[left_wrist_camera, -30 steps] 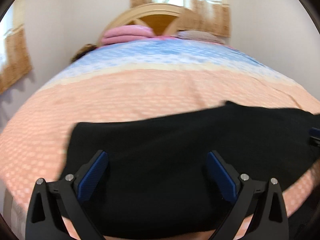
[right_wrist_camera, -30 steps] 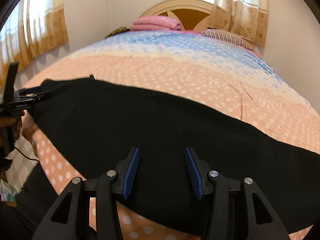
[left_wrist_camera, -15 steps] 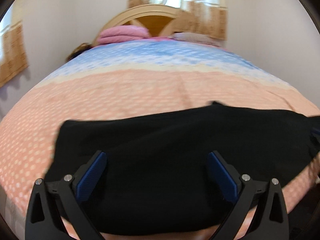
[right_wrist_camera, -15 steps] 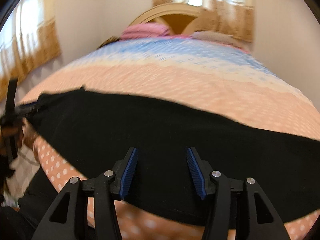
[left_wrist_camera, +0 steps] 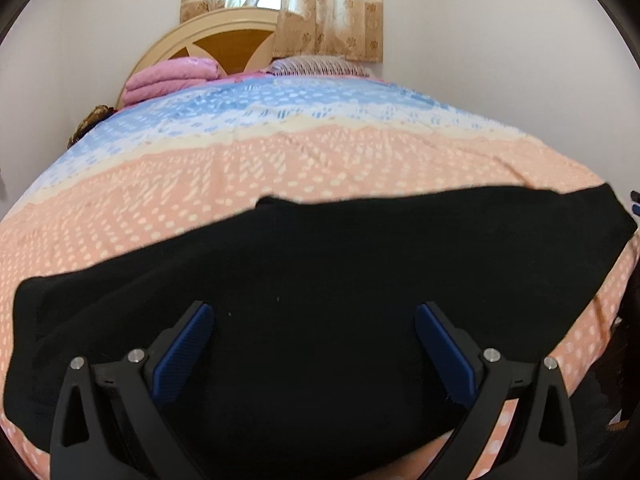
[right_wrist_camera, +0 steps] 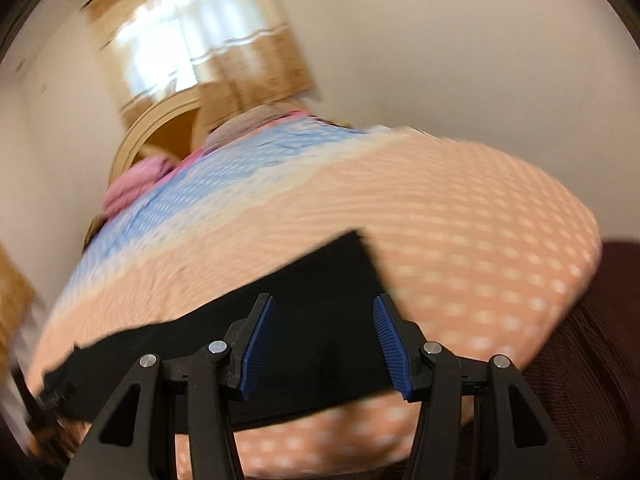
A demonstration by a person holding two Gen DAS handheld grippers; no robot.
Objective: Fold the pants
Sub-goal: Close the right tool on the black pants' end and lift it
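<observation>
Black pants [left_wrist_camera: 320, 292] lie flat across the near edge of the bed, stretching from far left to far right in the left wrist view. My left gripper [left_wrist_camera: 314, 340] is wide open and empty, hovering over the pants' middle. In the blurred, tilted right wrist view the pants [right_wrist_camera: 312, 292] end at a square edge just beyond my right gripper [right_wrist_camera: 324, 340], which is open and empty above that end. The left gripper shows dimly at the pants' far left end [right_wrist_camera: 48, 396].
The bed [left_wrist_camera: 280, 168] has a peach dotted and blue patterned cover. A folded pink blanket [left_wrist_camera: 168, 80] and a striped pillow [left_wrist_camera: 320, 66] lie by the wooden headboard [left_wrist_camera: 224, 44]. A curtained window is behind. A dark maroon surface [right_wrist_camera: 600, 360] lies right of the bed's corner.
The right gripper has swung right to the pants' end, tilted, and opened wider. The left gripper has shifted right, showing more of the pants' left end. The pants lie still.
</observation>
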